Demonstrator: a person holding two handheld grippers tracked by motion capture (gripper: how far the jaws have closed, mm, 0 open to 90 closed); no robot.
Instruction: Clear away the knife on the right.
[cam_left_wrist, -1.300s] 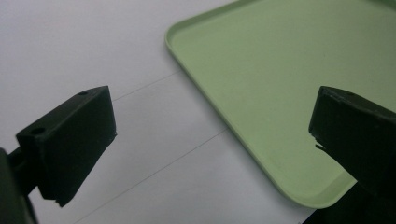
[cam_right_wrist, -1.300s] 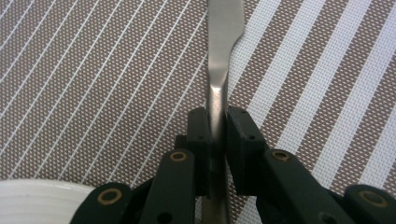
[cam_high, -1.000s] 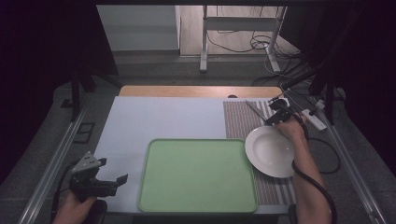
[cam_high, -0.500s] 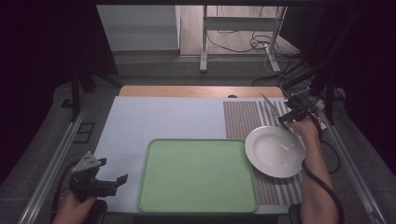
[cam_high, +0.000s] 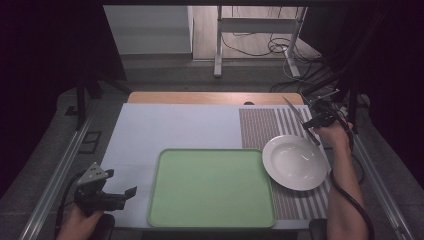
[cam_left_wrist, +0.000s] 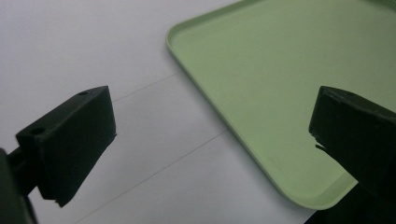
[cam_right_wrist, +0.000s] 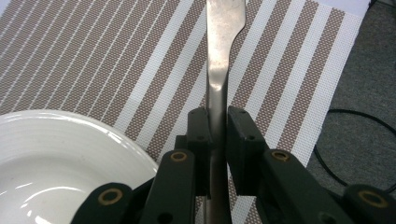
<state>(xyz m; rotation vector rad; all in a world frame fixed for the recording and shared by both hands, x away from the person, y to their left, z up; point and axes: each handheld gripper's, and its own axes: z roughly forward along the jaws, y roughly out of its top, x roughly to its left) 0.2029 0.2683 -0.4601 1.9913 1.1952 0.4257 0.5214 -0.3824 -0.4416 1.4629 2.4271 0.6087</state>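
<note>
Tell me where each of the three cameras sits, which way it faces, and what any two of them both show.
High view: above the person's side, looking forward and down on the table; both forearms, left hand-held gripper, right hand-held gripper.
Left gripper view: rides the left hand-held gripper, looking between its open jaws at the green tray.
Right gripper view: rides the right hand-held gripper, jaws shut on a metal utensil over the striped placemat.
Shared: white plate, high and right gripper views.

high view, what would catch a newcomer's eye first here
The big green tray lies at the near middle of the table, with the white plate touching its right edge on the striped placemat. Beyond the plate, the right gripper holds a metal knife shut in its jaws, above the mat.
</note>
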